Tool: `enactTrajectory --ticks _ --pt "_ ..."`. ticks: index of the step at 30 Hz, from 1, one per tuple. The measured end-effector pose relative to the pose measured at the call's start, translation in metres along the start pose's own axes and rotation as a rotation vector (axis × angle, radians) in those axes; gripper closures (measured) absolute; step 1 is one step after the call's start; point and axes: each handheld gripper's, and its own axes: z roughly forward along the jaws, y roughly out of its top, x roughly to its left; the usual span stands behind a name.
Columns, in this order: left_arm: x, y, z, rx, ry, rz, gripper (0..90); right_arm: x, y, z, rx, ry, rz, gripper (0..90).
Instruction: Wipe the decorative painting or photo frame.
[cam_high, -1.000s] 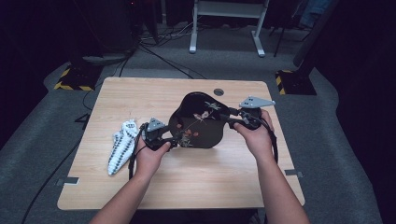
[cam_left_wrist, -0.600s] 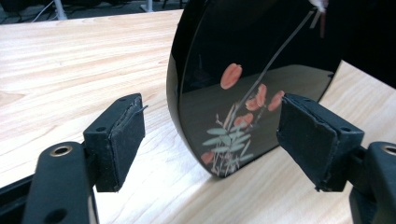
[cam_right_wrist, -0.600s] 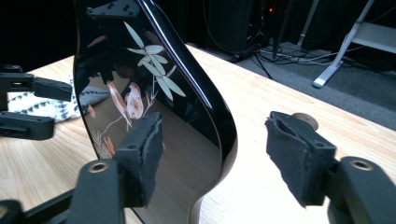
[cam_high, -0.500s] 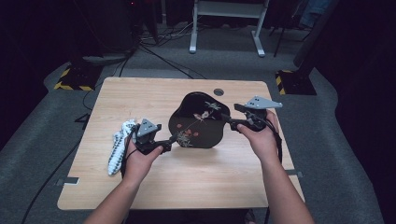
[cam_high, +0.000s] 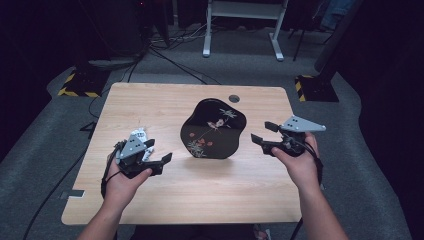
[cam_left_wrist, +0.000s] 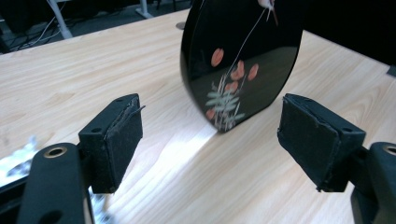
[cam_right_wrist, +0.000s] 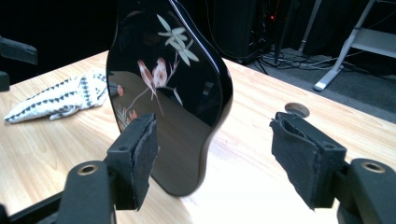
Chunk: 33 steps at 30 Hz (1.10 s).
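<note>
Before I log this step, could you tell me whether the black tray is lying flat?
Flat: the black tray rests face up on the table.

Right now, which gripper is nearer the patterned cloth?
Left. The left gripper sits right beside the cloth at the table's left; the right gripper is across the black tray, far from it.

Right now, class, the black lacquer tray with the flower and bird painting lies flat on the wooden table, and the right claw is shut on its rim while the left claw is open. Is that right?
Not quite: the right claw is open too, with its jaws apart and clear of the black lacquer tray, as the right gripper view shows. The left claw is open, and the tray lies flat on the wooden table.
</note>
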Motion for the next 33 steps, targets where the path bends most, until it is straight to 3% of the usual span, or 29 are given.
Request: enactTrajectory --ticks 5,10,17,19,24,27,33 --pt "0.01 -0.009 -0.017 0.01 0.007 0.007 22.2 -0.003 -0.01 -0.014 0.014 -0.016 -0.004 31.7" --pt "0.021 -0.024 -0.032 0.046 0.026 0.009 22.1 -0.011 -0.026 -0.027 0.024 -0.032 0.041 31.3" --pt "0.042 -0.051 -0.051 0.101 0.061 -0.018 21.9 -0.023 -0.058 -0.033 0.109 -0.03 0.112 29.3" --pt "0.051 -0.062 -0.056 0.118 0.066 -0.057 21.9 -0.025 -0.07 -0.032 0.135 -0.025 0.126 27.8" --pt "0.064 -0.076 -0.061 0.174 0.069 -0.082 21.9 -0.027 -0.091 -0.029 0.168 -0.028 0.161 27.6" --pt "0.076 -0.087 -0.059 0.234 0.031 -0.078 21.4 -0.032 -0.104 -0.027 0.207 -0.045 0.162 27.4" --pt "0.088 -0.104 -0.053 0.264 0.065 -0.095 21.2 -0.045 -0.129 -0.023 0.239 -0.069 0.209 26.7"
